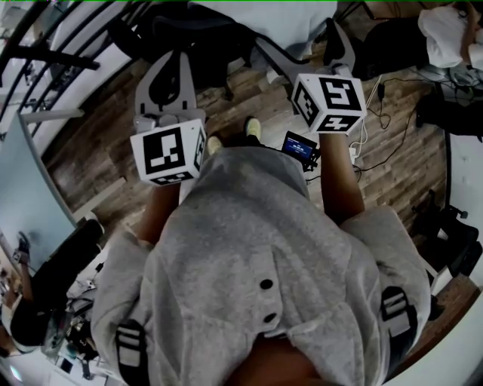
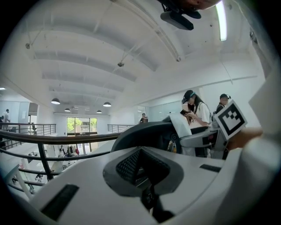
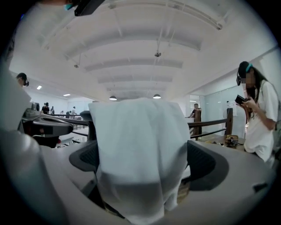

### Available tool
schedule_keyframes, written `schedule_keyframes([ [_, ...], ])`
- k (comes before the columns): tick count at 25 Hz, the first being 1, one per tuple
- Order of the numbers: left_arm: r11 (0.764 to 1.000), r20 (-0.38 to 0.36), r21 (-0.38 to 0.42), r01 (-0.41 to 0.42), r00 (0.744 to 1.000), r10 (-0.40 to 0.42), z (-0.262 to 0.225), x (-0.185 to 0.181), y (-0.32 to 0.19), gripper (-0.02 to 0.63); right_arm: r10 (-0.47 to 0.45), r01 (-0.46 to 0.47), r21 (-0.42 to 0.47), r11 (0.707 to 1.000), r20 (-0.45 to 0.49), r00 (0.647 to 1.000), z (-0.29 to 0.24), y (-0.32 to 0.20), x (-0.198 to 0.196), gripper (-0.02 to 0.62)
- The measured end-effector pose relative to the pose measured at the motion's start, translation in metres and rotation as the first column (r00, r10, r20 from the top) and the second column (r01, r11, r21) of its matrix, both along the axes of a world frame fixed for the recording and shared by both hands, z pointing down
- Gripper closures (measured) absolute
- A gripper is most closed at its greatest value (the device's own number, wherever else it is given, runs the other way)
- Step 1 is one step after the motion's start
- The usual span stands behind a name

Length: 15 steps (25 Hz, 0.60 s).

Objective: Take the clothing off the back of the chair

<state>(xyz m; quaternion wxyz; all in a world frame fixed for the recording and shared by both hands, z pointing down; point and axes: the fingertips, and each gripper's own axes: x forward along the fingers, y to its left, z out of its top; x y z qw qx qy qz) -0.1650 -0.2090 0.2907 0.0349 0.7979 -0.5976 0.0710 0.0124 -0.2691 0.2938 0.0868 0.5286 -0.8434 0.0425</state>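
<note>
A white garment (image 3: pixel 140 149) hangs over the back of a dark office chair (image 1: pixel 196 34); in the head view the cloth (image 1: pixel 264 19) lies at the top edge. My right gripper (image 3: pixel 142 169) is open. Its grey pads (image 3: pixel 206 165) stand on either side of the hanging cloth and do not press on it. In the head view its jaws (image 1: pixel 306 38) spread wide just below the cloth. My left gripper (image 1: pixel 167 79) is shut and empty, to the left of the chair back. In the left gripper view it (image 2: pixel 141 151) points past the chair (image 2: pixel 145 132) and the cloth (image 2: pixel 182 125).
Below me is wood floor (image 1: pixel 106 143) with cables (image 1: pixel 392 143) at the right and a small screen device (image 1: pixel 299 145). A railing (image 2: pixel 39 140) runs at the left. A person (image 3: pixel 259 118) stands at the right, and another white cloth (image 1: pixel 445 34) lies at the top right.
</note>
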Motion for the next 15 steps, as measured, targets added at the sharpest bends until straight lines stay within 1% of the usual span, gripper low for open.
schedule_keyframes([
  [2, 1.000, -0.001, 0.001, 0.008, 1.000, -0.008, 0.000, -0.005, 0.000, 0.595, 0.006, -0.006, -0.013, 1.000, -0.022, 1.000, 0.002, -0.006, 0.005, 0.009],
  [5, 1.000, -0.002, 0.006, 0.020, 1.000, -0.020, -0.001, -0.011, 0.002, 0.595, -0.039, 0.039, -0.032, 0.999, -0.022, 0.999, 0.002, -0.008, 0.005, 0.009],
  [7, 1.000, -0.001, 0.001, 0.025, 1.000, -0.025, 0.000, -0.014, 0.004, 0.595, -0.047, 0.047, -0.029, 0.998, -0.017, 0.999, 0.000, -0.007, 0.010, 0.011],
  [12, 1.000, -0.004, 0.001, 0.030, 1.000, -0.030, 0.001, -0.020, 0.006, 0.595, 0.000, 0.001, -0.020, 1.000, 0.039, 0.999, -0.005, -0.012, 0.040, 0.011],
  [15, 0.999, -0.008, 0.013, 0.030, 1.000, -0.030, -0.006, -0.020, 0.006, 0.595, 0.007, -0.007, -0.005, 1.000, 0.027, 1.000, -0.007, -0.016, 0.043, 0.011],
])
